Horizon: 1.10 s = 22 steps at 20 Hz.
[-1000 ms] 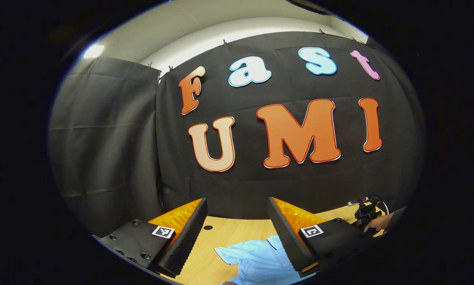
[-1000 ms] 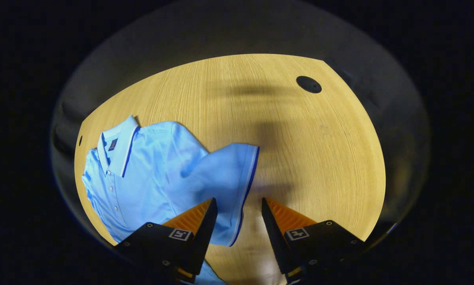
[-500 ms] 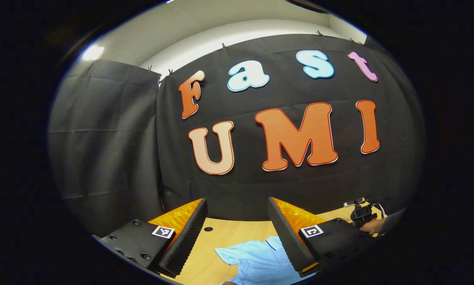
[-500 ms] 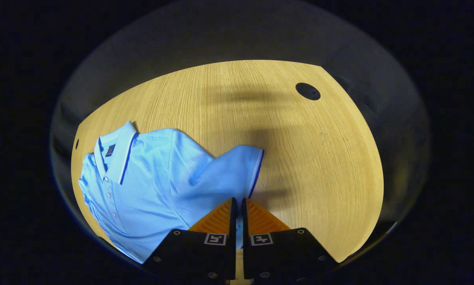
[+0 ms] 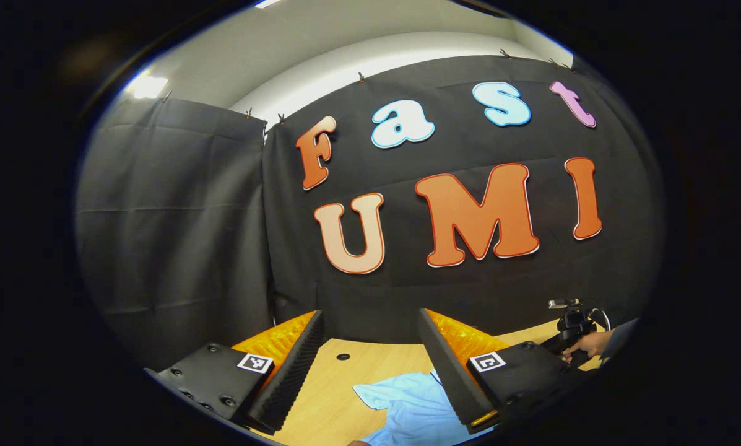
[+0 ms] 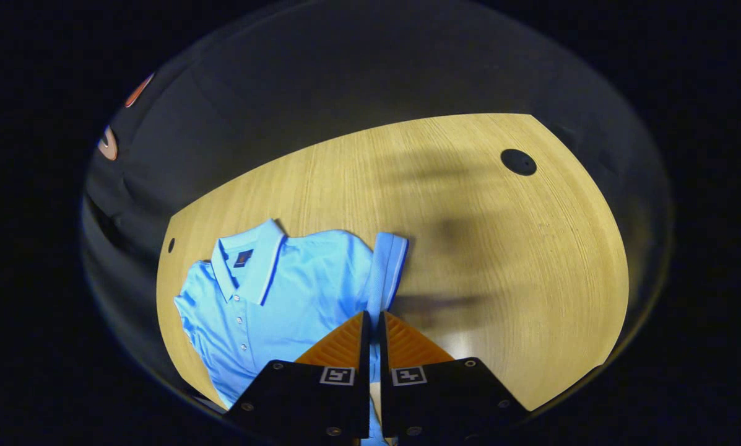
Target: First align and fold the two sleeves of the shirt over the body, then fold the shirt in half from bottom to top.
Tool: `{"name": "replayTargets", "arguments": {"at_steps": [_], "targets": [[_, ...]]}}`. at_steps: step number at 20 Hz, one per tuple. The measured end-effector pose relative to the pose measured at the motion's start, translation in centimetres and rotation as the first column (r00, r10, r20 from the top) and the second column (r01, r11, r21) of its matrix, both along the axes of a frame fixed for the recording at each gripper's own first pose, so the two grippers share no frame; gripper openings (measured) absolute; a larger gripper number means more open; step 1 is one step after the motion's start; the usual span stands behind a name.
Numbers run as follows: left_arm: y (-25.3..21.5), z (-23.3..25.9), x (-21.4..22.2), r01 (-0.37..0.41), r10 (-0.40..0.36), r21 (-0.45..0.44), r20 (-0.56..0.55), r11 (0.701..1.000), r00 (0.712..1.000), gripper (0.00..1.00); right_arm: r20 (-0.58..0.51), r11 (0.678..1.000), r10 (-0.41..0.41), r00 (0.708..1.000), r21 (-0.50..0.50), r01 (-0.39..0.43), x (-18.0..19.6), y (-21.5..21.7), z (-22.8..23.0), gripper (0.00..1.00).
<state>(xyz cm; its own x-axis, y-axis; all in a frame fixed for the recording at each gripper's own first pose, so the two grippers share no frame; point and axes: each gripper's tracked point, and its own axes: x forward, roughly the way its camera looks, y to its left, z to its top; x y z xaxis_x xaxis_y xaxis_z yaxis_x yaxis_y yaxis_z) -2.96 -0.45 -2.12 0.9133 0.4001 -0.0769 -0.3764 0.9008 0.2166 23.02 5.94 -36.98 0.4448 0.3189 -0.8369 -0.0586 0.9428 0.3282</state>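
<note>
Blue shirt sleeve is pinched between the right gripper fingers (left gripper spread, above it).

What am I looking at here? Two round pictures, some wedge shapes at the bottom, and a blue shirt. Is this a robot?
No robot arm: a person holds a pair of tongs in each hand, and a small camera rides on each, looking along its two fingers. In the left gripper view, the left tongs are open and raised, facing the booth's wall; far right, a hand holds the other tool. In the right gripper view, the right tongs are shut on the shirt's sleeve, pinching the cloth. The light blue polo shirt lies on a wooden table, collar away from the camera.
</note>
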Motion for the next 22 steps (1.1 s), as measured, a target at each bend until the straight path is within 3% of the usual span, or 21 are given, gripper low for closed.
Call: {"name": "replayTargets", "arguments": {"at_steps": [8, 12, 13, 14, 15, 16, 18, 20, 21, 22], "targets": [[0.2, 0.6, -1.6, -0.033, 0.033, 0.015, 0.011, 0.999, 0.999, 1.0, 0.028, 0.992, 0.09, 0.996, 0.091, -0.093, -0.3, 7.1, 2.7, 0.08], [0.8, 0.6, -2.6, -0.068, 0.068, 0.019, 0.007, 0.998, 0.998, 1.0, 0.012, 0.973, 0.154, 0.988, 0.169, -0.154, -1.4, 10.5, 3.4, 0.15], [1.0, 0.5, -2.7, -0.075, 0.075, 0.013, 0.007, 0.997, 0.997, 1.0, 0.017, 0.969, 0.171, 0.985, 0.178, -0.171, -1.7, 11.0, 3.6, 0.19], [1.2, 0.3, -2.9, -0.083, 0.083, 0.006, 0.005, 0.996, 0.997, 1.0, 0.019, 0.967, 0.185, 0.983, 0.177, -0.185, -1.8, 11.2, 3.5, 0.29], [1.4, 0.1, -2.9, -0.089, 0.089, -0.004, 0.003, 0.996, 0.996, 1.0, 0.02, 0.965, 0.197, 0.98, 0.173, -0.197, -2.2, 11.2, 3.4, 0.21], [1.7, -0.3, -2.9, -0.092, 0.092, -0.016, -0.007, 0.996, 0.996, 0.99, 0.024, 0.965, 0.205, 0.979, 0.162, -0.206, -2.3, 11.0, 3.5, 0.23], [2.3, -1.5, -2.8, -0.099, 0.097, -0.047, -0.031, 0.994, 0.995, 1.0, 0.055, 0.965, 0.214, 0.975, 0.142, -0.219, -2.2, 10.3, 4.1, 0.39], [3.0, -2.3, -2.3, -0.093, 0.089, -0.091, -0.046, 0.992, 0.995, 1.0, 0.077, 0.964, 0.215, 0.973, 0.143, -0.225, -2.4, 9.4, 5.3, 0.44], [3.3, -2.6, -2.0, -0.087, 0.081, -0.114, -0.052, 0.99, 0.995, 1.0, 0.081, 0.963, 0.213, 0.974, 0.15, -0.223, -2.7, 9.1, 5.9, 0.53], [3.7, -2.9, -1.8, -0.077, 0.07, -0.135, -0.052, 0.988, 0.996, 1.0, 0.091, 0.964, 0.204, 0.975, 0.156, -0.217, -2.7, 8.7, 6.5, 0.48]]}}
